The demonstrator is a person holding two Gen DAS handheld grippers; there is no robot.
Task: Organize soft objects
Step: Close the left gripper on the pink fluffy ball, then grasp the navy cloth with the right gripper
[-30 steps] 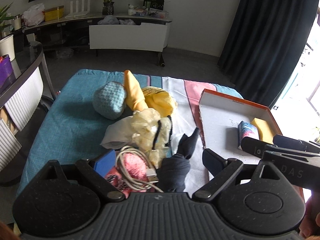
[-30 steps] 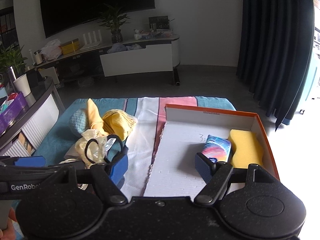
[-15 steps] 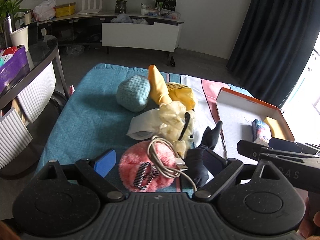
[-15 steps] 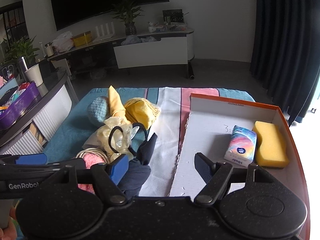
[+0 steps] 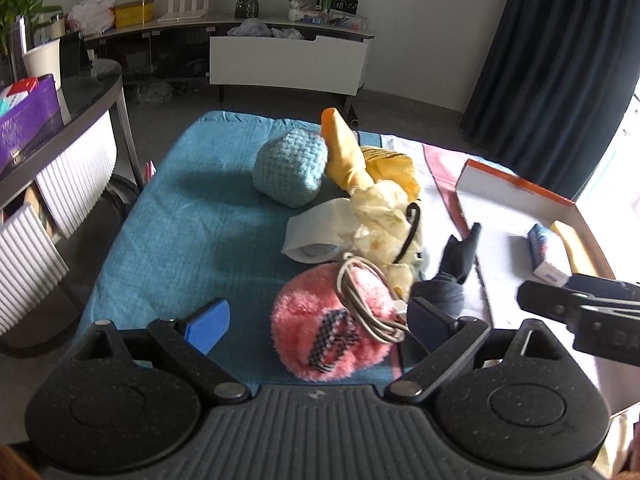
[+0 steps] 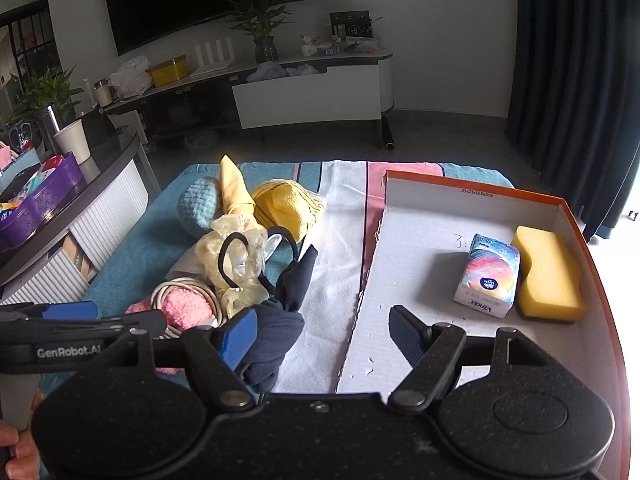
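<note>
Nearest, my left gripper [image 5: 320, 316] and right gripper [image 6: 322, 330] hover spread, holding nothing. Pink puff [image 5: 328, 332], left of the box [image 6: 472, 200], lies between my left fingers; I judge closing there comes next. Beyond, piled softs overlap; their lower parts are hidden.

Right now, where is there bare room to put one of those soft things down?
Inside the orange-rimmed box, the white floor left of the tissue pack and yellow sponge is bare. So is the teal cloth left of the blue knitted pouch. The pile around the pink fluffy ball is crowded.
</note>
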